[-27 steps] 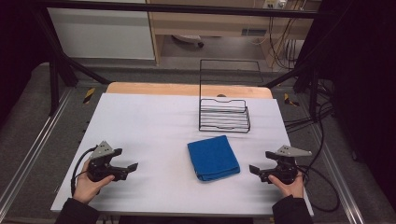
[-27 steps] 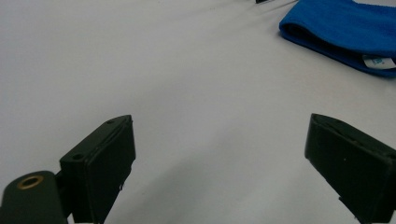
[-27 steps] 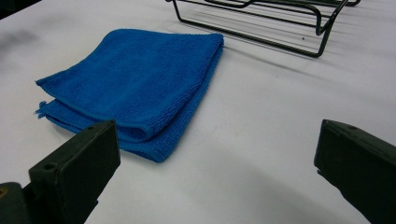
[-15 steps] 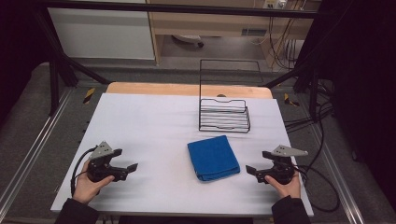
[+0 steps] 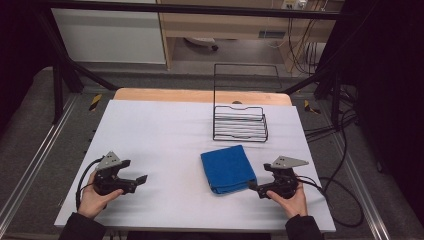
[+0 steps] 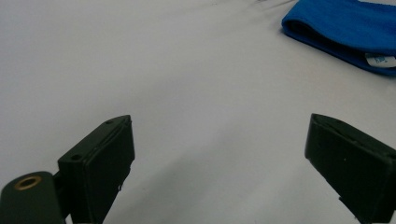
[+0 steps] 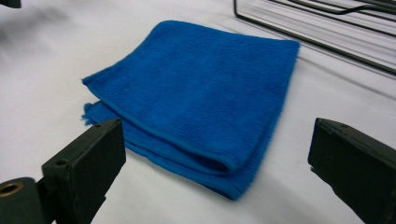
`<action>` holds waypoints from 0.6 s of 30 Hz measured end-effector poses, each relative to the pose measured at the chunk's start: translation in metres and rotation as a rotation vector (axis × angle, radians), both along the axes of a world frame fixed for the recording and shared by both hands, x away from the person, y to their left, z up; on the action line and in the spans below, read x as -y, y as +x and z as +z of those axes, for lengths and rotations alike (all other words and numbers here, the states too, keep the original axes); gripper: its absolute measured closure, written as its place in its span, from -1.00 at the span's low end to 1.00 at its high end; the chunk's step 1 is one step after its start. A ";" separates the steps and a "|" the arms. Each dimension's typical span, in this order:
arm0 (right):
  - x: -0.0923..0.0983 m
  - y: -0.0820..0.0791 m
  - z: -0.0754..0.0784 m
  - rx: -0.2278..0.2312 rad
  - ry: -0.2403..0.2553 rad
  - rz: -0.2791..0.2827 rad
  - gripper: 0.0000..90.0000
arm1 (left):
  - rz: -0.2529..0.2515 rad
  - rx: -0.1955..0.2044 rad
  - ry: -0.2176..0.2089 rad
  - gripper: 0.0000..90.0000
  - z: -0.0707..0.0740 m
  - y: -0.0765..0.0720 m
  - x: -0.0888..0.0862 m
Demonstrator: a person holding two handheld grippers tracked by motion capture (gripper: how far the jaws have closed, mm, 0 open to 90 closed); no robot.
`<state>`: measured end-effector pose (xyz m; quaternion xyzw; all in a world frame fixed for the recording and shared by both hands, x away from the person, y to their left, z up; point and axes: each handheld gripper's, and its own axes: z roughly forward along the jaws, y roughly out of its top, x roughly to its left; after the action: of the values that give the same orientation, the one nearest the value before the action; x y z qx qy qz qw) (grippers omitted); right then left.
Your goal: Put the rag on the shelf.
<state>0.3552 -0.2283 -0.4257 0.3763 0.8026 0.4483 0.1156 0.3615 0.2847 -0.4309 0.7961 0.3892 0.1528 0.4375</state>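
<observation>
Facing folded blue towel (image 7: 196,98), right tongs (image 7: 217,154) gaping; label (image 6: 380,59) seen from left.

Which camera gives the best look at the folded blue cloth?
The right gripper view: the blue cloth lies close ahead of the open jaws, with its stacked folded layers showing. The high view shows it whole but small, near the wire rack. The left gripper view catches one edge.

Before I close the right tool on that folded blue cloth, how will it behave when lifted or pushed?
The blue cloth looks soft and ribbed, so it will probably sag and partly unfold if pinched by one corner. Its stacked layers show at the near edge, so the right tool may catch only the top ones. Pushed across the smooth white table, it would likely bunch or slide.
</observation>
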 end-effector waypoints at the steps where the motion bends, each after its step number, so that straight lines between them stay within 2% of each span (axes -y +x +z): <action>1: -0.004 0.000 0.000 -0.004 0.003 0.003 -0.88 | 0.004 0.000 -0.004 -0.81 0.000 0.000 0.000; 9: -0.036 -0.005 0.002 -0.006 -0.010 0.071 -0.73 | 0.002 -0.010 -0.002 -0.79 -0.001 0.001 0.000; 12: -0.048 -0.006 0.002 -0.026 -0.006 0.100 -0.56 | -0.003 -0.011 0.002 -0.78 -0.001 0.001 0.001; 15: -0.060 -0.008 0.002 -0.016 -0.014 0.143 -0.39 | -0.001 -0.015 0.001 -0.78 -0.001 0.001 0.001; 18: -0.073 -0.009 0.001 -0.019 -0.019 0.156 -0.20 | -0.001 -0.015 0.002 -0.77 -0.002 0.001 0.002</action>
<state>0.3466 -0.1558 -0.4244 0.3158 0.8346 0.4448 0.0762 0.3629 0.2829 -0.4327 0.7978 0.3921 0.1470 0.4338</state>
